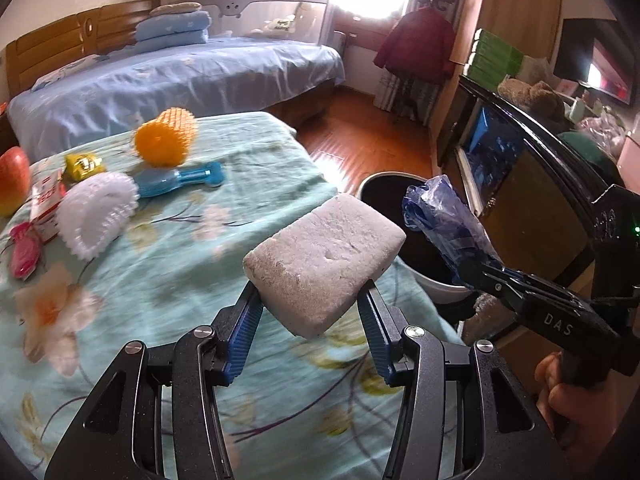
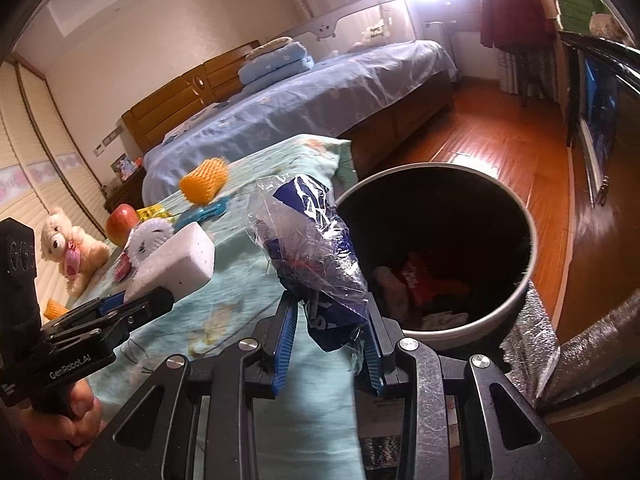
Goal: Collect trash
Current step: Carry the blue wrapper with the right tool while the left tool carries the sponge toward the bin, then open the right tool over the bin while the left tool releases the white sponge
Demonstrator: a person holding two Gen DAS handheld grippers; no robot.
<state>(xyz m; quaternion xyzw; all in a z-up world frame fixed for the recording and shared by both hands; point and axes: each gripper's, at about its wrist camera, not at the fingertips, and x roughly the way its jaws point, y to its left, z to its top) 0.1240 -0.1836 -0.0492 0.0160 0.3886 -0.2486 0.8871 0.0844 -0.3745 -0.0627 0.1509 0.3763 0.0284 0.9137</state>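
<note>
My left gripper (image 1: 310,306) clamps a white foam block (image 1: 324,264); my right gripper (image 2: 330,336) clamps a crumpled blue-and-clear plastic wrapper (image 2: 312,240). Neither is in the round dark-lined bin (image 2: 520,280) yet; more clutter remains on the cloth.

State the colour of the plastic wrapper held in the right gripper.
Clear plastic with dark blue print; wrapper shows best in the right wrist view.

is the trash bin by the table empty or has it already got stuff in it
Not empty. The right wrist view looks into the open bin: a red wrapper and pale crumpled scraps lie at the bottom, well below the rim.
</note>
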